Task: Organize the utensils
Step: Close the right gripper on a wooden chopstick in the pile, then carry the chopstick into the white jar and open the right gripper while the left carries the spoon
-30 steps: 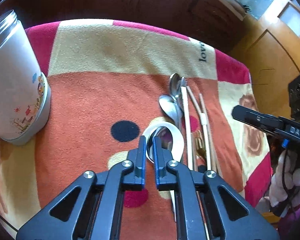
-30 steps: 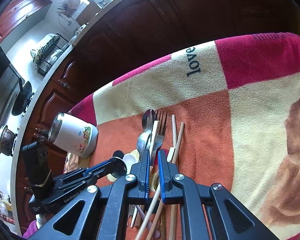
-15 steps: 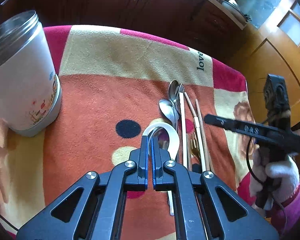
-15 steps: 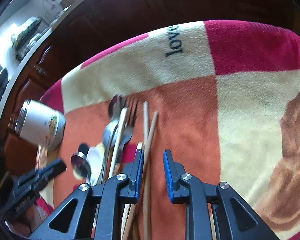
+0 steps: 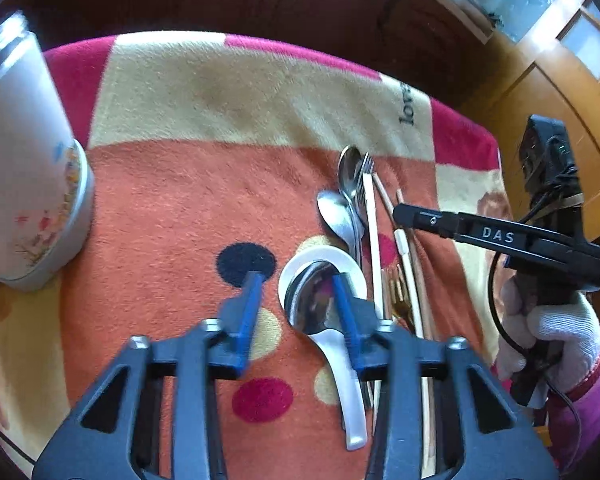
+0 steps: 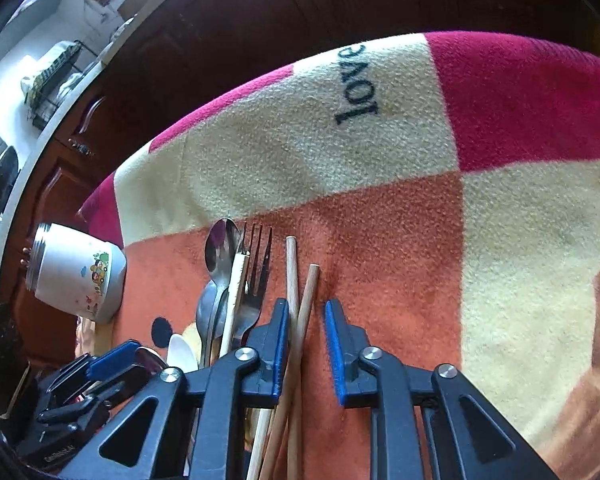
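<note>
The left gripper (image 5: 294,292) has just been opening — nothing held, its right finger over the white spoon (image 5: 342,364) — while the right gripper's (image 6: 306,344) jaws, just closing, straddle two wooden chopsticks (image 6: 300,344) without pressing them.

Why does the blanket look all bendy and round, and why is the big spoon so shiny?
Both wrist views use a fisheye lens, so the blanket curves and the corners go dark. In the left wrist view, the big spoon mirrors the daylight and the left claw; the white canister is washed out by glare. In the right wrist view the chopsticks look sharp.
</note>
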### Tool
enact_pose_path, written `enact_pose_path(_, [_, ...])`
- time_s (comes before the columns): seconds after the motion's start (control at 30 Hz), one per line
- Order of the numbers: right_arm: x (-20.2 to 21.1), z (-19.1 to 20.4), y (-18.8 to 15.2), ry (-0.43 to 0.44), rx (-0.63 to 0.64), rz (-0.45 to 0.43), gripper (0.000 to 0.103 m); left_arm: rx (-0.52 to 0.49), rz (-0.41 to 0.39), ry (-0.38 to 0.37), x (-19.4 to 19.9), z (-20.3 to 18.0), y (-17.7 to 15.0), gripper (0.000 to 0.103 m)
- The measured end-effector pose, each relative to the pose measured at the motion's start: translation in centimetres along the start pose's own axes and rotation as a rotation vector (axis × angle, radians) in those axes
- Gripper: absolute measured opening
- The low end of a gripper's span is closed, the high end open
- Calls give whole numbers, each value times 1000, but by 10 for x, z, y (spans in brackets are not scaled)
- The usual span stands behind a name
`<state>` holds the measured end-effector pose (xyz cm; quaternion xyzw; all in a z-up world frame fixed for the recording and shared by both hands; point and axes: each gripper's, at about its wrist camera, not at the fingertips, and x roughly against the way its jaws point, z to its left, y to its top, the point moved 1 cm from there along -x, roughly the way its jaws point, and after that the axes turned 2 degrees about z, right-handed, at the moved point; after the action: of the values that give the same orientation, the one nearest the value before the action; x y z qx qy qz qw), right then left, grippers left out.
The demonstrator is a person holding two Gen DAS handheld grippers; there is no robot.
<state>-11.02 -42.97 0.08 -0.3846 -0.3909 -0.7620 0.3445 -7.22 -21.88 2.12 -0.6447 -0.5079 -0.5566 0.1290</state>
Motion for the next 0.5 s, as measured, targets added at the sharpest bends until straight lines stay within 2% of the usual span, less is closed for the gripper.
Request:
enact_pose_path(0.07, [0,2,-1,4,7,-13,8,-12,1,5,-2,-3,-1,6])
enact_pose_path(0.1, [1,2,-2,11,6,-19,7,-18,-3,8,-1,-5,-2,5])
enact_pose_path(0.33, [32,3,-11,78,2,-83,5,-14,-56,-12,24,-10,-3,2])
enact_pose_path(0.5, [69,8,-17,120,15,-138,5,-10,-132,-12,61,-12,-1,2])
